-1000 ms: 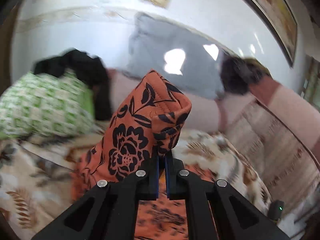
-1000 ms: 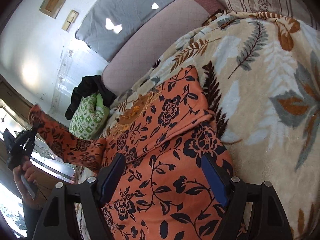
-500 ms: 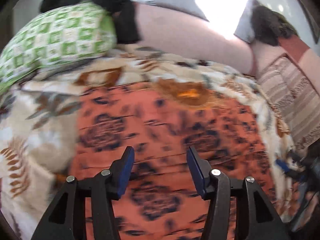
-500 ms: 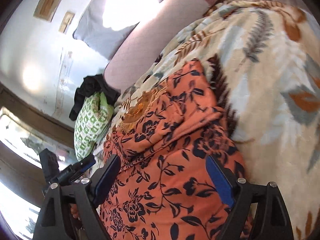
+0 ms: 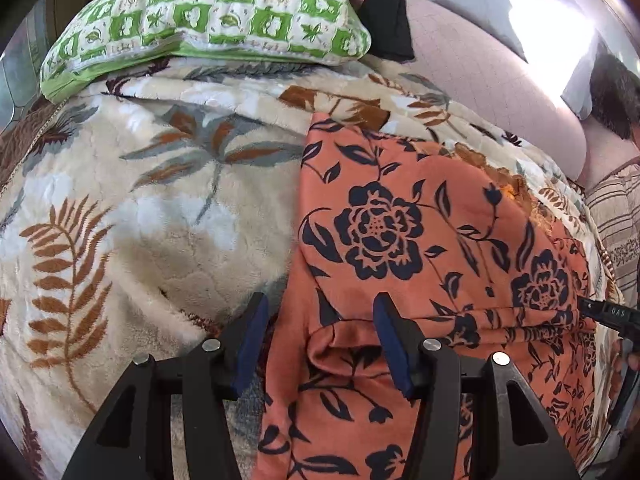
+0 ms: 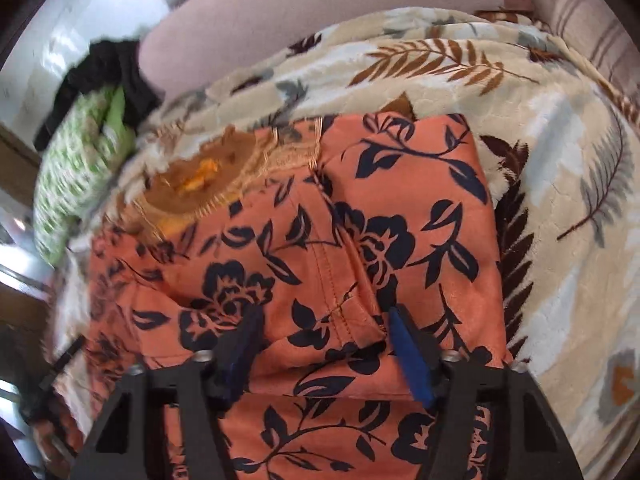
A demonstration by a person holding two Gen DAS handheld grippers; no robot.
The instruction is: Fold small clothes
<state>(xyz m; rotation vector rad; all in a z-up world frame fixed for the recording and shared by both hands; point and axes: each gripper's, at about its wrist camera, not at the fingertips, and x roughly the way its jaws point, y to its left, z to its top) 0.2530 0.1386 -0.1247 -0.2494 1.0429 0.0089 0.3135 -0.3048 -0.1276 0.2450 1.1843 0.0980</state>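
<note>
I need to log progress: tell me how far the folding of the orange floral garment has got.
Done: both sleeves of the orange, black-flowered garment lie folded in over its body on the leaf-patterned fleece blanket.

In hand: nothing is gripped; the left gripper and right gripper are open, each straddling a cloth edge.

Left: folding the body, whose lower part lies unfolded.

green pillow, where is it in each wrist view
Left wrist: green pillow fills the top left, resting on the leaf-print blanket.
Right wrist: green pillow, blurred, at the left edge.
Shared landmark: black cloth lying against the pillow in both views.
</note>
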